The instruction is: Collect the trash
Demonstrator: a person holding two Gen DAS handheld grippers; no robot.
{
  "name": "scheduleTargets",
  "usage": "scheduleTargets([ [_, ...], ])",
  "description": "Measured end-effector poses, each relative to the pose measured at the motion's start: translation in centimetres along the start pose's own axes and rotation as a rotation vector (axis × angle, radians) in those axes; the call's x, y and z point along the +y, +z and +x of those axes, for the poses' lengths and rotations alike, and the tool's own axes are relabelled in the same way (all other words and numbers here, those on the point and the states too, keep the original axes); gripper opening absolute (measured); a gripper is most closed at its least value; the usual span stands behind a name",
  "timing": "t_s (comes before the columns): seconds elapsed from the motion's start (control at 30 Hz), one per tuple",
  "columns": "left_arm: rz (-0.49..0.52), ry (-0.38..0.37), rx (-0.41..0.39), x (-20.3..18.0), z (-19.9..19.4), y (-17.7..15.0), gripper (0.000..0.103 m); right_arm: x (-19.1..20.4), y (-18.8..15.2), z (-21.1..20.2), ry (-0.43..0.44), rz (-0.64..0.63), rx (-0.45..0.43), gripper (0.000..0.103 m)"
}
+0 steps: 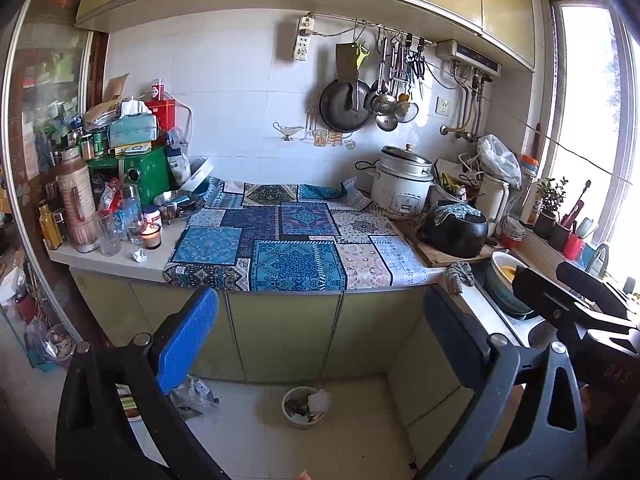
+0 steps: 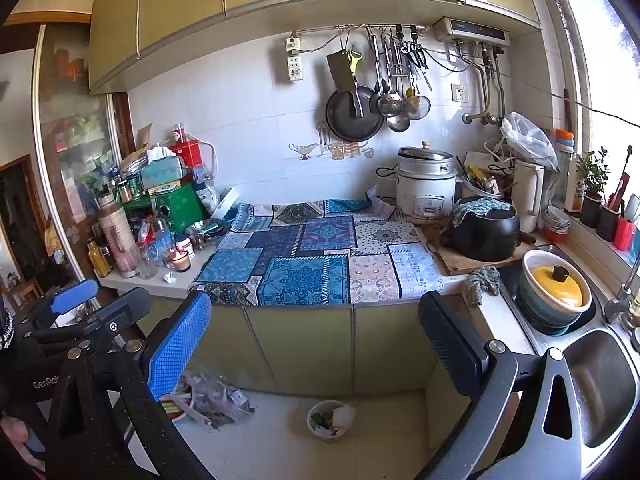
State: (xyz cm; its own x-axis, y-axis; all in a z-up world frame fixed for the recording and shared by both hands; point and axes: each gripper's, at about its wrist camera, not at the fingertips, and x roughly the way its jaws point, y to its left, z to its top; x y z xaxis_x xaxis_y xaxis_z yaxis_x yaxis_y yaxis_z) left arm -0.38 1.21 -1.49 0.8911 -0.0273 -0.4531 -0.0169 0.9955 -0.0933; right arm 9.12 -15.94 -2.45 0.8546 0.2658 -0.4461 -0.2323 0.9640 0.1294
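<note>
A small crumpled white paper scrap (image 1: 140,255) lies on the counter's left part, beside a lit candle jar (image 1: 151,235); it also shows in the right wrist view (image 2: 170,277). A small round trash bin (image 1: 305,407) with scraps inside stands on the floor below the counter, also in the right wrist view (image 2: 331,420). My left gripper (image 1: 320,332) is open and empty, held in front of the cabinet doors. My right gripper (image 2: 316,340) is open and empty too. The right gripper shows at the right of the left wrist view (image 1: 576,296), and the left gripper at the left of the right wrist view (image 2: 96,304).
A patterned blue cloth (image 1: 280,240) covers the counter's middle. Bottles, jars and boxes (image 1: 120,168) crowd the left end. A rice cooker (image 1: 404,184) and a black pot (image 1: 456,228) stand at the right. A sink (image 2: 600,384) with a yellow-lidded pot (image 2: 558,284) is far right. Plastic bags (image 2: 212,396) lie on the floor.
</note>
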Motion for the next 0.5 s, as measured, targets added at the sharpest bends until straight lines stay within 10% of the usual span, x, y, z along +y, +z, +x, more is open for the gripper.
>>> scheduleTargets([
  [0.5, -0.029, 0.035, 0.049, -2.2, 4.4, 1.1, 0.103, -2.5, 1.1, 3.3, 0.035, -0.008, 0.042, 0.103],
])
